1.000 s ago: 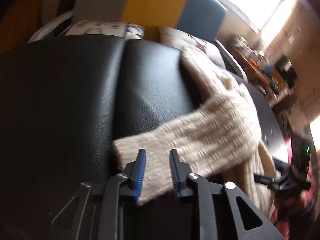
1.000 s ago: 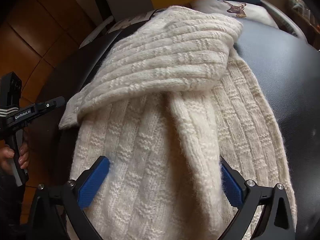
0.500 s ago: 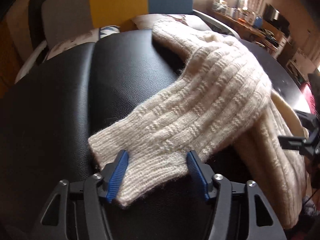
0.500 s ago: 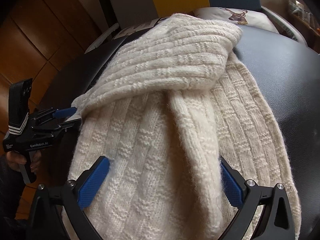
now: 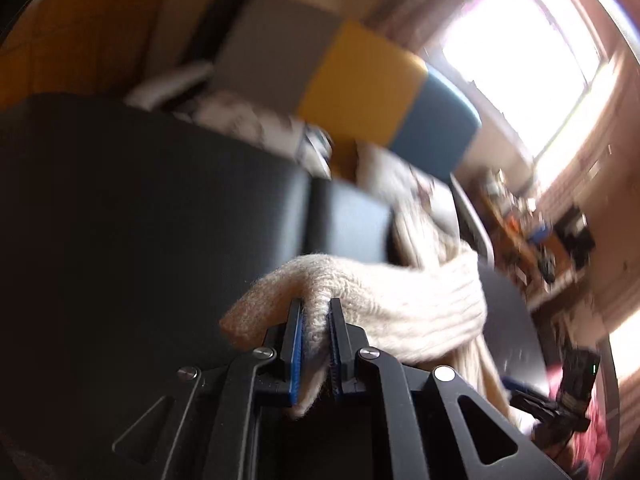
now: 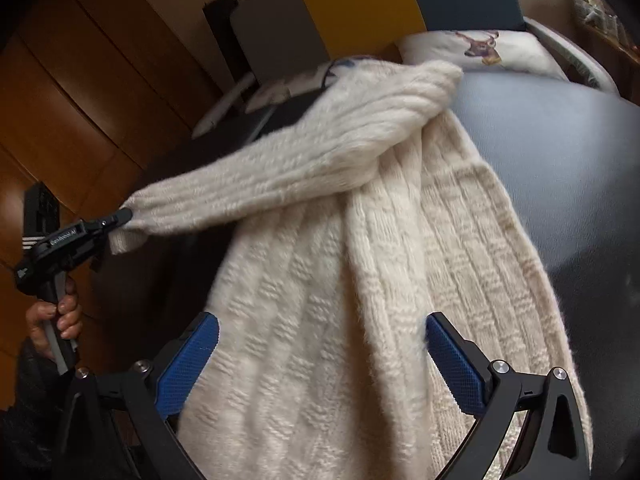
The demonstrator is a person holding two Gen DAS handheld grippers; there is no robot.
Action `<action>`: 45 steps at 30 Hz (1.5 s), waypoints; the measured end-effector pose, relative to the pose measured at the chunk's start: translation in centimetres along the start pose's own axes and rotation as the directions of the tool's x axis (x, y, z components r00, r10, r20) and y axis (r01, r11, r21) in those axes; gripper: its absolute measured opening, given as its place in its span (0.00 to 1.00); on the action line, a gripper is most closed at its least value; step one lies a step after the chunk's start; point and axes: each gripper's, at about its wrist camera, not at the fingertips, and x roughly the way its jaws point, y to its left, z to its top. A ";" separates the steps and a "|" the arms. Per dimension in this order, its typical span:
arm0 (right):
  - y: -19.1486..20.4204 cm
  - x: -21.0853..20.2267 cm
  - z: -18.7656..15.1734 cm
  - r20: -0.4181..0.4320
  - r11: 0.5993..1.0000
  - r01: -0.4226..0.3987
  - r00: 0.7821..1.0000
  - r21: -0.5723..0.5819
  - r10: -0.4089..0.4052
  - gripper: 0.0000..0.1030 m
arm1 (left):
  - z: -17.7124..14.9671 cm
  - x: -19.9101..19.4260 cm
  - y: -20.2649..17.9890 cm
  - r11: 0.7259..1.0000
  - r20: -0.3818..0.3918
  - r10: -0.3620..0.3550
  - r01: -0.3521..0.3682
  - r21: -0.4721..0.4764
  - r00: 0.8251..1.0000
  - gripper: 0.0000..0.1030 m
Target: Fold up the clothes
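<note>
A cream knitted sweater (image 6: 360, 264) lies on a black leather surface (image 6: 580, 168). Its sleeve (image 6: 280, 176) stretches left, lifted off the surface. My left gripper (image 5: 315, 312) is shut on the sleeve cuff (image 5: 280, 300); it also shows in the right wrist view (image 6: 120, 218), pinching the cuff end. My right gripper (image 6: 320, 344) is open, its blue pads (image 6: 452, 364) spread wide just above the sweater's body near its lower part, holding nothing.
The black surface (image 5: 140, 220) extends left. Behind it stands a chair back with grey, yellow and blue panels (image 5: 360, 92). A deer-print pillow (image 6: 480, 48) lies at the far edge. Wooden wall panels (image 6: 80, 100) are at left. A bright window (image 5: 520, 48) is at right.
My left gripper closed on the sleeve cuff and lifted it, pulling the sleeve taut to the left. The right gripper stayed open over the sweater's body.
</note>
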 end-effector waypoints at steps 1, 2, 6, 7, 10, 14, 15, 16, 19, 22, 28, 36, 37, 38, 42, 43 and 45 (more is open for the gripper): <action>-0.1 -0.6 0.4 0.021 0.999 -0.031 0.999 0.014 0.031 1.00 | 1.0 -1.0 0.9 1.000 0.029 0.023 -0.022 -0.017 0.999 0.10; -0.2 -1.1 0.8 0.039 0.998 -0.063 0.997 0.029 0.062 1.00 | 1.7 -1.9 1.8 0.998 0.051 0.063 -0.062 -0.029 0.997 0.10; -2.3 -1.2 1.6 0.031 0.990 -0.106 0.994 0.096 0.103 1.00 | 2.7 -4.4 6.4 0.977 0.048 0.205 -0.201 -0.065 0.978 0.10; -3.1 -0.6 1.5 0.011 0.987 -0.103 0.995 0.121 0.103 1.00 | 2.9 -3.9 7.4 0.965 0.036 0.255 -0.251 -0.074 0.966 0.10; -5.2 1.6 1.1 -0.050 0.978 -0.070 0.995 0.195 0.081 1.00 | 2.4 -2.8 11.7 0.915 -0.030 0.384 -0.384 -0.126 0.923 0.10; -6.7 3.4 0.3 -0.041 0.961 -0.098 0.993 0.258 0.112 1.00 | 0.7 -2.8 10.9 0.933 -0.080 0.311 -0.320 -0.165 0.947 0.14; -7.1 3.4 0.4 -0.027 0.954 -0.117 0.991 0.275 0.129 1.00 | 0.2 -3.0 10.4 0.941 -0.088 0.278 -0.290 -0.177 0.957 0.18; -7.5 3.5 0.5 -0.016 0.945 -0.137 0.989 0.296 0.149 1.00 | -0.3 -3.2 9.8 0.947 -0.095 0.245 -0.259 -0.189 0.965 0.21; -8.8 3.6 0.8 0.009 0.919 -0.195 0.979 0.342 0.205 1.00 | -1.8 -3.9 8.3 0.960 -0.113 0.145 -0.168 -0.226 0.983 0.20; -9.4 3.7 0.8 0.012 0.913 -0.214 0.975 0.346 0.224 1.00 | -3.3 -4.6 6.7 0.962 -0.128 0.043 -0.076 -0.264 0.991 0.21; -8.7 3.7 0.6 0.013 0.912 -0.221 0.973 0.346 0.231 1.00 | -7.2 -3.6 0.4 0.942 -0.216 -0.233 0.166 -0.291 0.948 0.21; -9.3 3.3 0.4 0.017 0.896 -0.279 0.956 0.346 0.291 1.00 | -13.1 4.6 -12.0 0.904 -0.445 -0.417 0.307 -0.299 0.793 0.28; -9.3 3.4 0.4 0.017 0.897 -0.281 0.956 0.341 0.293 1.00 | -13.2 5.7 -12.5 0.904 -0.455 -0.412 0.293 -0.311 0.790 0.29; -9.3 3.4 0.4 0.018 0.898 -0.284 0.955 0.337 0.296 1.00 | -13.6 6.0 -12.7 0.903 -0.465 -0.412 0.282 -0.325 0.784 0.29; -9.6 3.0 0.0 0.039 0.892 -0.320 0.945 0.318 0.325 1.00 | -13.0 8.5 -13.1 0.909 -0.499 -0.384 0.224 -0.351 0.777 0.32; -9.6 2.9 -0.1 0.041 0.893 -0.326 0.943 0.309 0.330 1.00 | -12.5 9.8 -13.3 0.911 -0.508 -0.377 0.211 -0.354 0.774 0.32; -9.4 2.8 -0.3 0.043 0.897 -0.335 0.940 0.290 0.338 1.00 | -12.9 12.6 -14.7 0.913 -0.531 -0.369 0.190 -0.362 0.763 0.32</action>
